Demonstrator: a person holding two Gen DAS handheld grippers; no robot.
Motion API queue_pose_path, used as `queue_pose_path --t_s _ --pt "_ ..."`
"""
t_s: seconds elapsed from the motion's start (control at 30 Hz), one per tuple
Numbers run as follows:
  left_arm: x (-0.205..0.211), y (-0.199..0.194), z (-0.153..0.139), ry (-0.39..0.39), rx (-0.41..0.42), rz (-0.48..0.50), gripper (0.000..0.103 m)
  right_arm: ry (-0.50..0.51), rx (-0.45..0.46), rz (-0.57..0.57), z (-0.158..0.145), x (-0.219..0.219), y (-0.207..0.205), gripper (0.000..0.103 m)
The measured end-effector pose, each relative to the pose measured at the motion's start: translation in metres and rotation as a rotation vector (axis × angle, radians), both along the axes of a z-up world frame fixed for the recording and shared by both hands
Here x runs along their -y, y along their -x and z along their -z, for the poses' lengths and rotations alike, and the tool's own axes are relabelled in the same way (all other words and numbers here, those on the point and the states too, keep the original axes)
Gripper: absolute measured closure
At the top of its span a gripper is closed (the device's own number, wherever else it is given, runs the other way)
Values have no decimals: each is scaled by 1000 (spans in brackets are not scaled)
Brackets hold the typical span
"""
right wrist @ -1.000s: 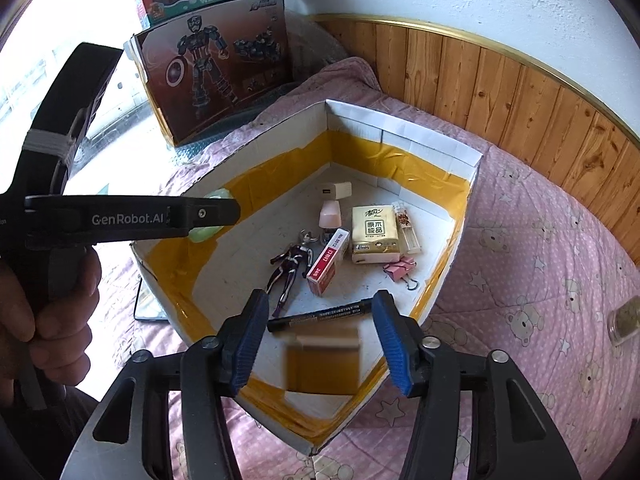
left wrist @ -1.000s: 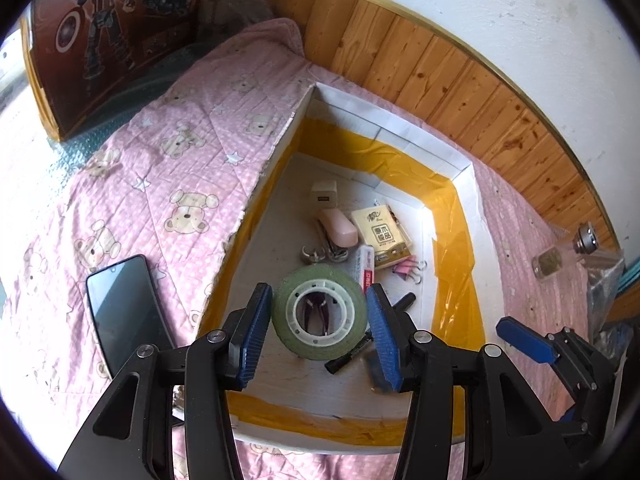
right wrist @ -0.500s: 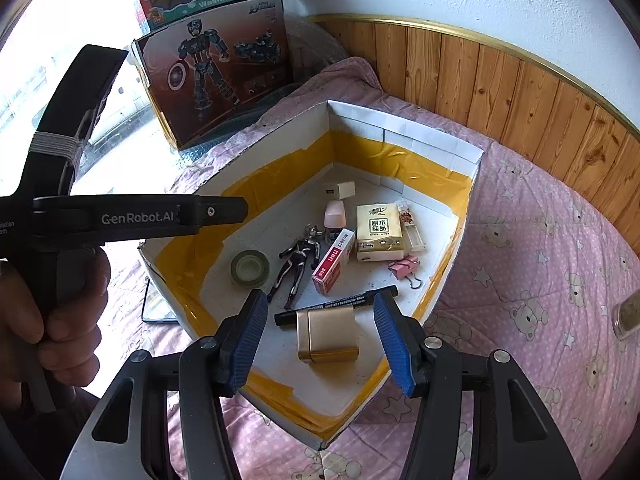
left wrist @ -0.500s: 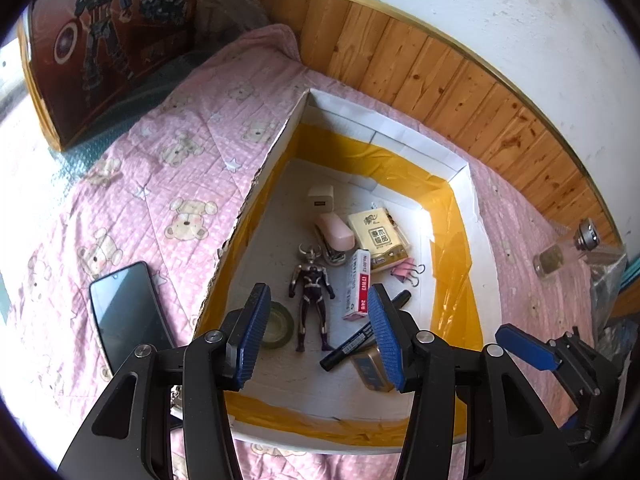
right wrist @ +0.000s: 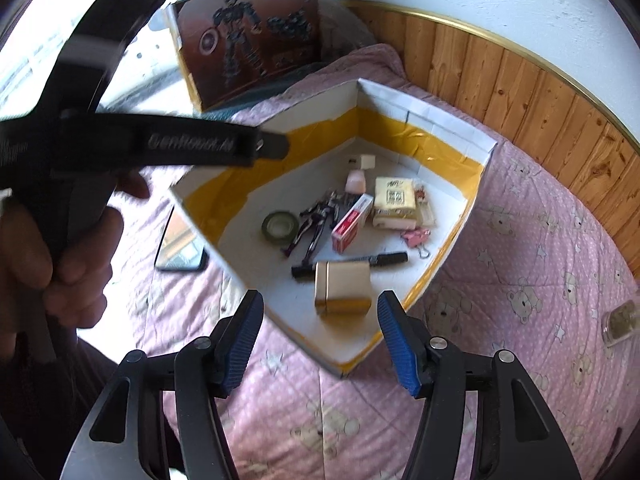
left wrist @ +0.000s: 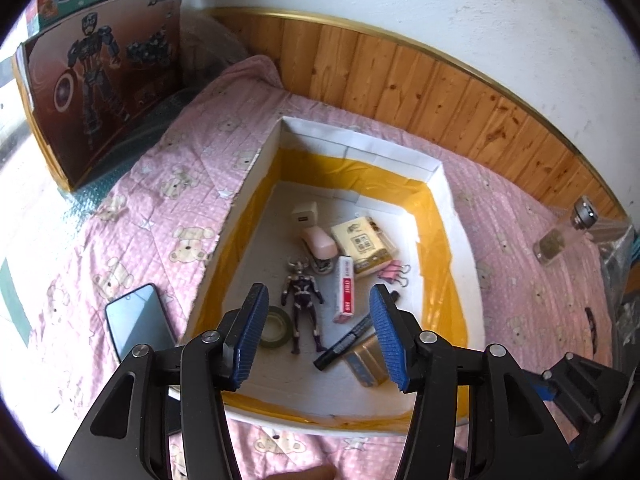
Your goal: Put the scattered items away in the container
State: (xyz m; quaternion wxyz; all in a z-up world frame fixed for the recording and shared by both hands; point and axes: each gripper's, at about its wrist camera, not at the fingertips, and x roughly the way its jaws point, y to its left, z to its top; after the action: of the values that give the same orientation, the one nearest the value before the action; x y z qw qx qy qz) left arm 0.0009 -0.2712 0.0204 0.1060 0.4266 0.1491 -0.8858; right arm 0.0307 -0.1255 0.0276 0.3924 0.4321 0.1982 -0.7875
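Observation:
A white box with yellow tape lies on the pink quilt. Inside it lie a green tape roll, a dark toy figure, a red and white pack, a black marker, a gold tin, a tissue pack, a pink stapler, a white charger and pink clips. My left gripper is open and empty above the box's near edge. My right gripper is open and empty over the near corner.
A black phone lies on the quilt left of the box. A small glass jar stands on the right. A toy robot carton leans at the back left. Wood panelling runs behind.
The left gripper let go of the green tape roll, which now lies in the box. The right gripper's gold tin dropped into the box. Both grippers have pulled back and up.

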Motion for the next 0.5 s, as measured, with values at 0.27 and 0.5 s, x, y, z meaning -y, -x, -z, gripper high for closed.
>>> queue_pose_path --t_s 0.27,0.5 --pt "-14 -8 -12 7 -62 3 37 -42 -15 -27 -4 -2 -11 40" --pt "-18 -9 -16 41 -79 -9 37 -52 -16 -27 -4 -1 -12 40"
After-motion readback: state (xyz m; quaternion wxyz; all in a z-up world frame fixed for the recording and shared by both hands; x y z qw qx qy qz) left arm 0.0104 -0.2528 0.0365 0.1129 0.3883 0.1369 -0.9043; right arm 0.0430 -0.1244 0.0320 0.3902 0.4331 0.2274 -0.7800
